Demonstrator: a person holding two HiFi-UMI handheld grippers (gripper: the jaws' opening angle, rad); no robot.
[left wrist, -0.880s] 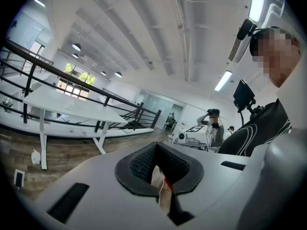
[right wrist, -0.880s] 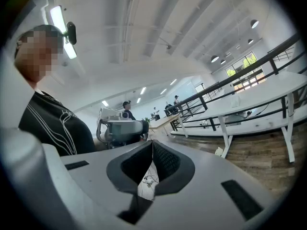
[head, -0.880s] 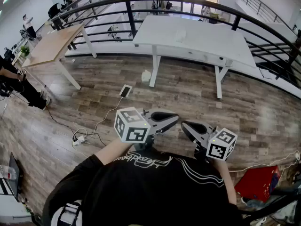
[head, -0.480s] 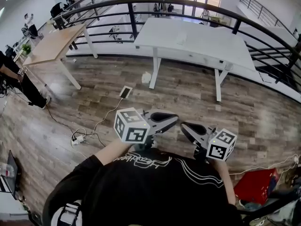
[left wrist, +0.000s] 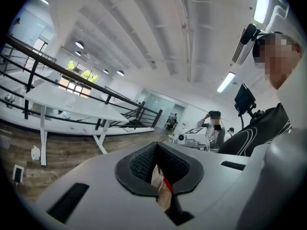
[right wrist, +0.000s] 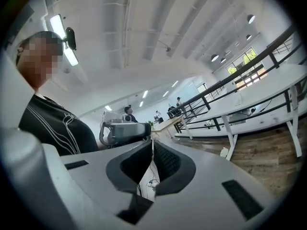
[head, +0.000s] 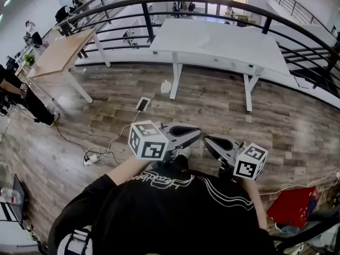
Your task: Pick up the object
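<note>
pre-reach | left gripper (head: pixel 197 133), right gripper (head: pixel 207 140): jaws closed, empty | object: we can't pick it out; maybe white lump (head: pixel 166 86) on floor (head: pixel 212 102) by table (head: pixel 223 47) leg | we should open jaws early

Head view looks steeply down from above; the left hand-held gripper (head: pixel 197 134) and right hand-held gripper (head: pixel 208 141) views sit close behind their jaws, tilted upward; all three share the white table (head: pixel 218 41).
</note>
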